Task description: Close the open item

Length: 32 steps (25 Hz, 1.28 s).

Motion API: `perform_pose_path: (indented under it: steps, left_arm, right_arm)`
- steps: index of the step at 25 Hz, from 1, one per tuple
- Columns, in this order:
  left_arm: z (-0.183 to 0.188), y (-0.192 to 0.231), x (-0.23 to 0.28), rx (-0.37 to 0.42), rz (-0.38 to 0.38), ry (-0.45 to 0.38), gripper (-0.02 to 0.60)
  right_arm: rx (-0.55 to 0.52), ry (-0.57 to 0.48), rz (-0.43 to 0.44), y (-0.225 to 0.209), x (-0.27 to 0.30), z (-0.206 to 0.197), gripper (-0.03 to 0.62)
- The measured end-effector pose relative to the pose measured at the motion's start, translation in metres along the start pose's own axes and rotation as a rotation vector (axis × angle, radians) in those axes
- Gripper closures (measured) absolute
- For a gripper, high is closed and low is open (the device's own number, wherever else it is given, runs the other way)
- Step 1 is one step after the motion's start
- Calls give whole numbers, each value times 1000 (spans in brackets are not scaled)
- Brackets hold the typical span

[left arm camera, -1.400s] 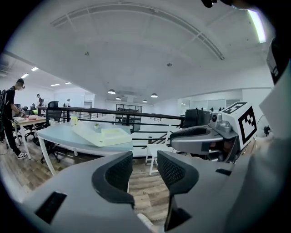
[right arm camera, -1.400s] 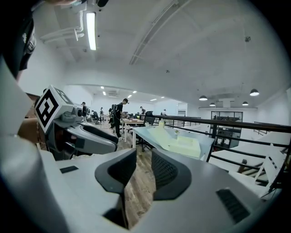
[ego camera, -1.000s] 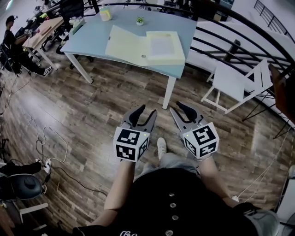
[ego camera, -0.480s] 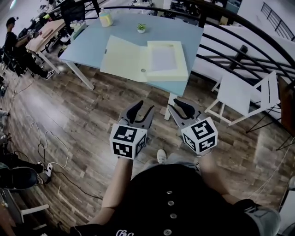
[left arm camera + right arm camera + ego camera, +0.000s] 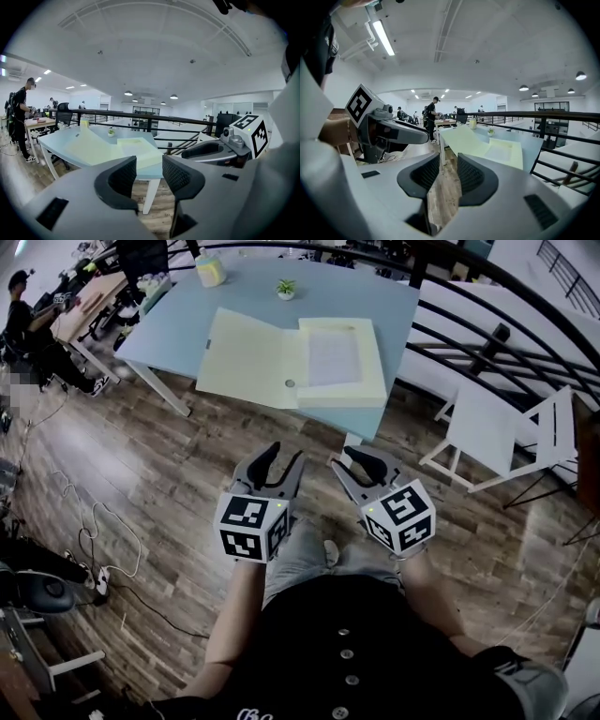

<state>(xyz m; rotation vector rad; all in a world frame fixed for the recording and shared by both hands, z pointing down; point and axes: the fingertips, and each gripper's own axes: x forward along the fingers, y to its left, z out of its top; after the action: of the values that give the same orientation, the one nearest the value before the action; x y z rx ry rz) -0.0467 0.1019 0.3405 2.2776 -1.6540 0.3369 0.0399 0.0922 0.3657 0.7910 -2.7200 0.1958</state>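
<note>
A pale yellow file box [image 5: 342,362] lies open on the light blue table [image 5: 178,320], its lid [image 5: 246,357] spread flat to the left. Both grippers hang over the wooden floor, short of the table's near edge. My left gripper [image 5: 281,458] is open with nothing between its jaws. The jaws of my right gripper [image 5: 361,461] are opening, also with nothing between them. In the left gripper view the box [image 5: 136,147] shows beyond the left gripper [image 5: 150,172]. In the right gripper view the box [image 5: 499,150] lies ahead of the right gripper [image 5: 449,171].
A small potted plant [image 5: 285,289] and a yellow-green container [image 5: 210,271] stand at the table's far side. A black railing [image 5: 497,329] curves behind and to the right. A white folding chair [image 5: 497,432] stands at right. Cables [image 5: 84,521] trail on the floor at left, near a person [image 5: 23,306] at a desk.
The table and the open box have come nearer in the head view as the person walks toward them. Both grippers have moved forward with the person.
</note>
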Motion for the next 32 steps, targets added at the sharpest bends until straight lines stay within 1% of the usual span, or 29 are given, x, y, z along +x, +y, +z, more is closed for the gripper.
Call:
perform_pose_path:
  steps: [4, 8, 15, 18, 24, 32]
  left_arm:
    - [-6, 14, 9, -22, 9, 3, 413]
    - [-6, 32, 23, -38, 7, 14, 413]
    - [7, 84, 79, -53, -16, 31, 413]
    - [18, 106, 103, -55, -33, 33, 413]
    - [48, 147, 153, -49, -69, 18, 413]
    - [67, 177, 201, -48, -152, 26, 413]
  right_arm:
    - [10, 17, -16, -6, 9, -9, 468]
    - [21, 26, -38, -19, 24, -9, 468]
    - [33, 44, -48, -59, 90, 5, 468]
    - [29, 47, -52, -74, 119, 15, 468]
    - [22, 36, -98, -114, 168, 41, 468]
    - [24, 54, -174, -151, 207, 58, 468]
